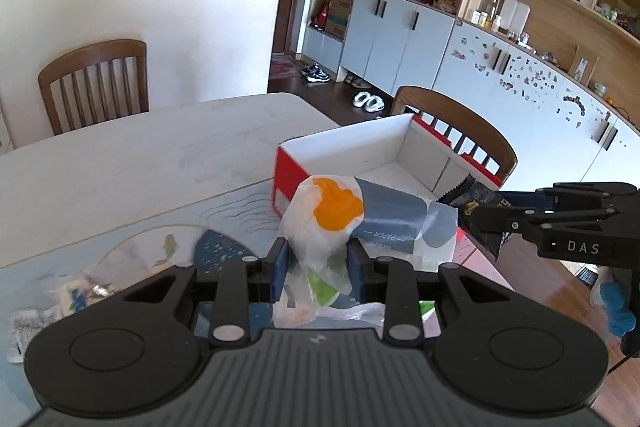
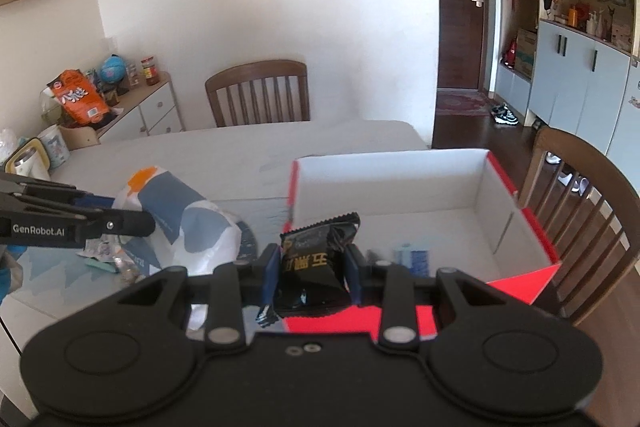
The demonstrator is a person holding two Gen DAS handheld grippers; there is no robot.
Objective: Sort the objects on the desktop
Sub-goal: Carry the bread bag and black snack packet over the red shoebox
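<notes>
Black snack packet (image 2: 316, 259) clamped — right gripper (image 2: 312, 267).

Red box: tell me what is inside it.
Inside the red box, a small blue-and-white packet lies on the white floor. The black snack packet in the right gripper hides the near left corner.

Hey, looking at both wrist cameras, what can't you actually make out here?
- Left wrist view: small packets at the table's near left, blurred; contents unreadable.
- Left wrist view: tissue pack, lower end hidden behind the left gripper.
- Right wrist view: blue item in the red box, blurred, partly behind the right gripper.
- Right wrist view: black snack packet, bottom hidden by the gripper.
</notes>
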